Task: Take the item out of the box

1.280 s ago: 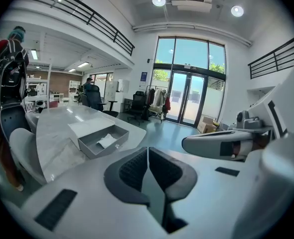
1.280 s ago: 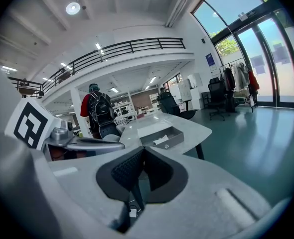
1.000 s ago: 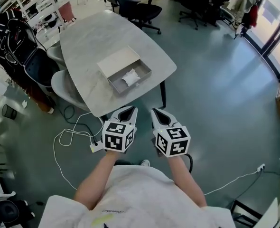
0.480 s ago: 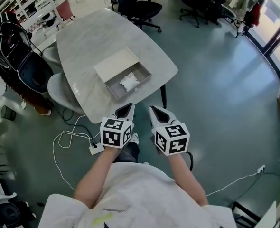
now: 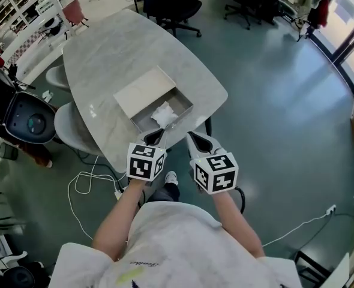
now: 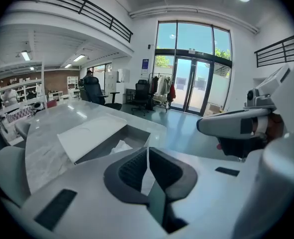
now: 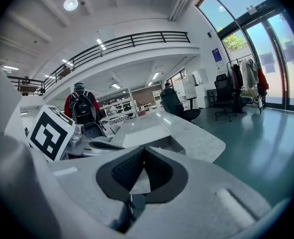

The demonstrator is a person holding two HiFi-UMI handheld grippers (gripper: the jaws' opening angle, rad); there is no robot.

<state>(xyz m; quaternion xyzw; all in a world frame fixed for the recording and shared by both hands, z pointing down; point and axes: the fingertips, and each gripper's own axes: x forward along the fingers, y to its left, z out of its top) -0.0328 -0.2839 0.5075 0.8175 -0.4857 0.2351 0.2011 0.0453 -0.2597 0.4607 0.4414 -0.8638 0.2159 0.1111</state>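
Box (image 5: pixel 180 102): shallow grey tray, open, on the near end of the grey table (image 5: pixel 105 53). Its flat white lid (image 5: pixel 142 92) lies touching the tray's far-left side. Inside the tray is one crumpled white item (image 5: pixel 164 114), near the middle, and nothing grips it.

Left gripper (image 5: pixel 158 135): jaws together, nothing between them. Right gripper (image 5: pixel 196 138): jaws also together, empty. Both are held side by side at the near table edge, the left one just near of the tray and the right one off the tray's near-right corner.

Hard to make out:
- In head view the left gripper's tip overlaps the tray's near wall, so can't tell if it touches.
- In left gripper view the tray wall hides the lower part of the item; only a white peak shows.
- In right gripper view the tray's inside isn't visible, only the wall and lid.
- The item's material is unclear; it could be paper or cloth.

Around:
- Black office chair (image 5: pixel 165 5) at the far end of the table.
- Grey chair (image 5: pixel 75 122) tucked in at the table's left side.
- White cable (image 5: pixel 84 176) looped on the floor, near-left.
- A person with a backpack (image 7: pixel 82 108) stands far left in right gripper view.
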